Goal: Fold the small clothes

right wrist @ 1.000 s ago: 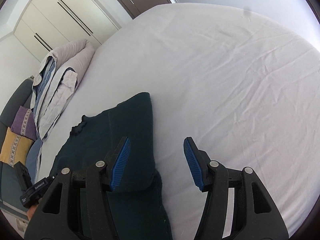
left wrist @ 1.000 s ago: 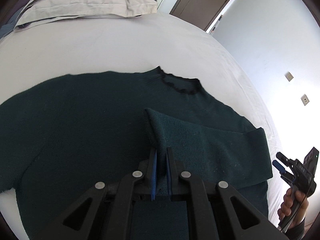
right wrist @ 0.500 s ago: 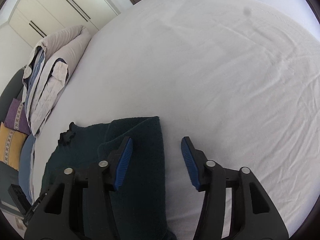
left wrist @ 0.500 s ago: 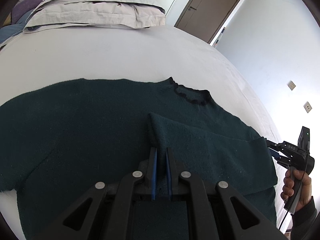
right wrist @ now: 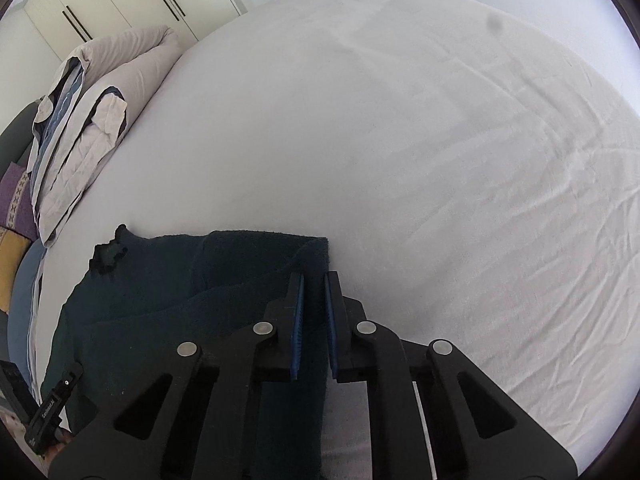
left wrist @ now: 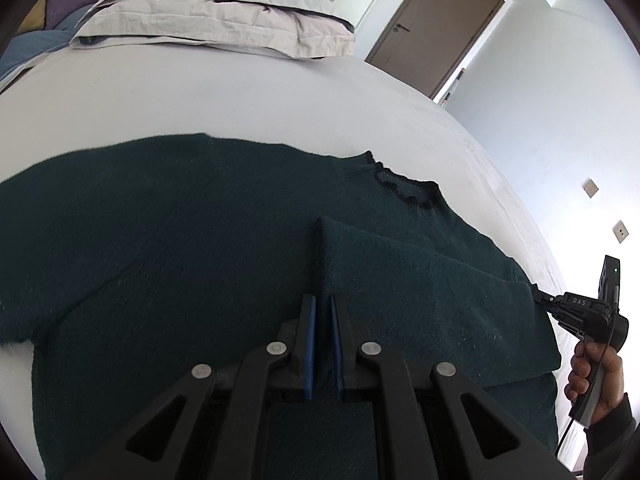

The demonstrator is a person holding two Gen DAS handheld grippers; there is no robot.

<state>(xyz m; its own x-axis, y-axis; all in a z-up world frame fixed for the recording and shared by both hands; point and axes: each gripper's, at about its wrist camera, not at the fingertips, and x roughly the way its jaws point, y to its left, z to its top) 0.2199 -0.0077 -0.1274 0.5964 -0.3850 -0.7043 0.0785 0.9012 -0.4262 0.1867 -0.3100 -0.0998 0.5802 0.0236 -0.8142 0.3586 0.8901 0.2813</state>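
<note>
Dark green sweater (left wrist: 200, 240), a fuzzy matt knit, lies on a smooth, faintly creased white cotton sheet (right wrist: 440, 160). Left gripper (left wrist: 323, 344): matt black plastic, ribbed blue pads (left wrist: 309, 348), shiny metal rivets. Upper left, crumpled cloth pillows (left wrist: 224, 12).

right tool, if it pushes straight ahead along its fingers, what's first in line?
The right tool is shut on the sweater at its folded edge. Just past that edge only bare bed sheet shows ahead, so it would likely slide over sheet; depth is unclear.
</note>
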